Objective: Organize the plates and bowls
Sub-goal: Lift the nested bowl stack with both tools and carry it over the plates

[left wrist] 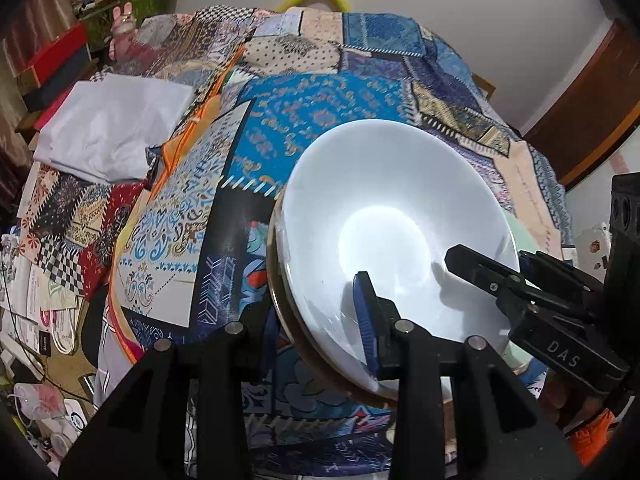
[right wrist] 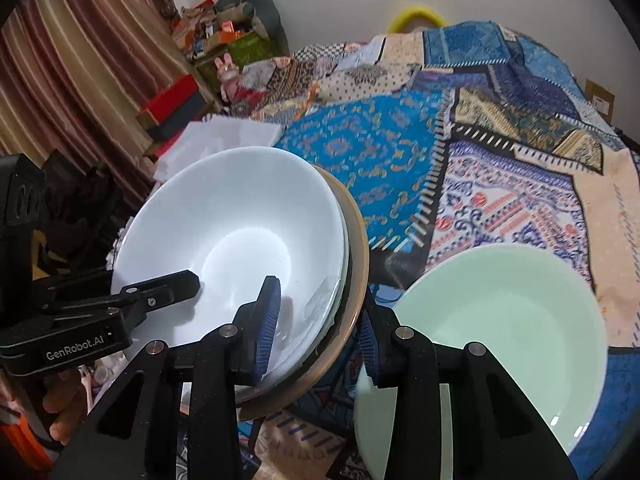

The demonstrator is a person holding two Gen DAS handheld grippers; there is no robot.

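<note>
Both claws grip the stack: left claw (left wrist: 320,316) and right claw (right wrist: 316,328) clamp white bowl (right wrist: 240,240) w/ brown plate (right wrist: 358,240) rims. Step: carrying stack. Next: probably set onto green bowl (right wrist: 500,320), lower right.

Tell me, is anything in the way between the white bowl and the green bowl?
Nothing visible. The left gripper and right gripper both pinch the rim of the white bowl and the dishes stacked under it. Between that stack and the green bowl, only the patchwork quilt and the right gripper's own outer finger show.
</note>
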